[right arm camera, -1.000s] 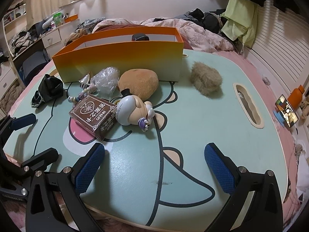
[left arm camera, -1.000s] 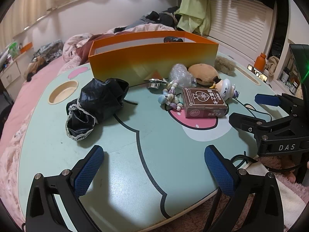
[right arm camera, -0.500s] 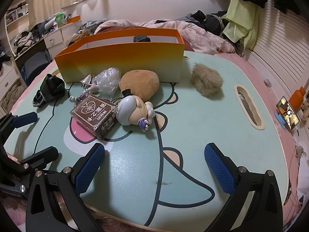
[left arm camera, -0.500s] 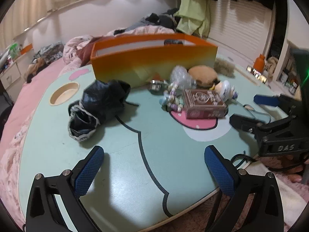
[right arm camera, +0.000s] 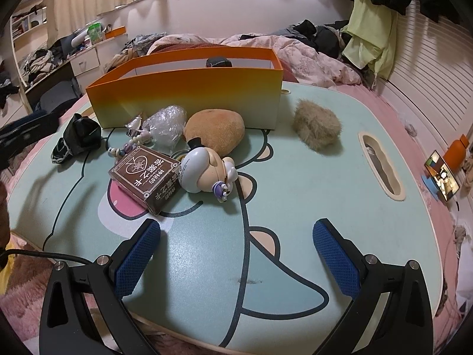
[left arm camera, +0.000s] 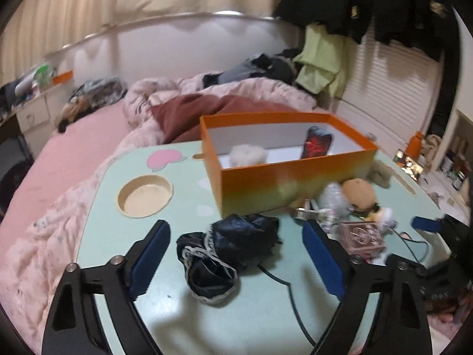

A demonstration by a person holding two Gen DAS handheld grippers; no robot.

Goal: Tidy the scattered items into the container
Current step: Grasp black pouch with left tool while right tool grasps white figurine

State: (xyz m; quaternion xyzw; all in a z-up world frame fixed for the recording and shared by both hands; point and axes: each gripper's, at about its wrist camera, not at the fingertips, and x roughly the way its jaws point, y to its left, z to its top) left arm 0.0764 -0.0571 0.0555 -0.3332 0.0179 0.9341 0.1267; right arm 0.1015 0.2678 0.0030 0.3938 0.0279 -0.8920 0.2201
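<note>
We see left gripper (left arm camera: 236,254) open, hovering over black pouch (left arm camera: 229,251) on tabletop (left arm camera: 97,222), near orange box (left arm camera: 283,177). Right gripper (right arm camera: 236,254) open, empty. We judge pouch soft, light, limp; pinch bunched middle, not lace rim.

Pink bed w/ duvet (left arm camera: 189,94), green top (right arm camera: 369,38), phone (right arm camera: 442,176), orange bottle (right arm camera: 456,153)

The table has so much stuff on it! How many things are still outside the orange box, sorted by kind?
Soft fluffy things: 2, brown plush and furry puff
Toy figure: 1
Card box: 1
Black cloth: 1
Plastic wrap bundle: 1
Bead string: 1
Total: 7
</note>
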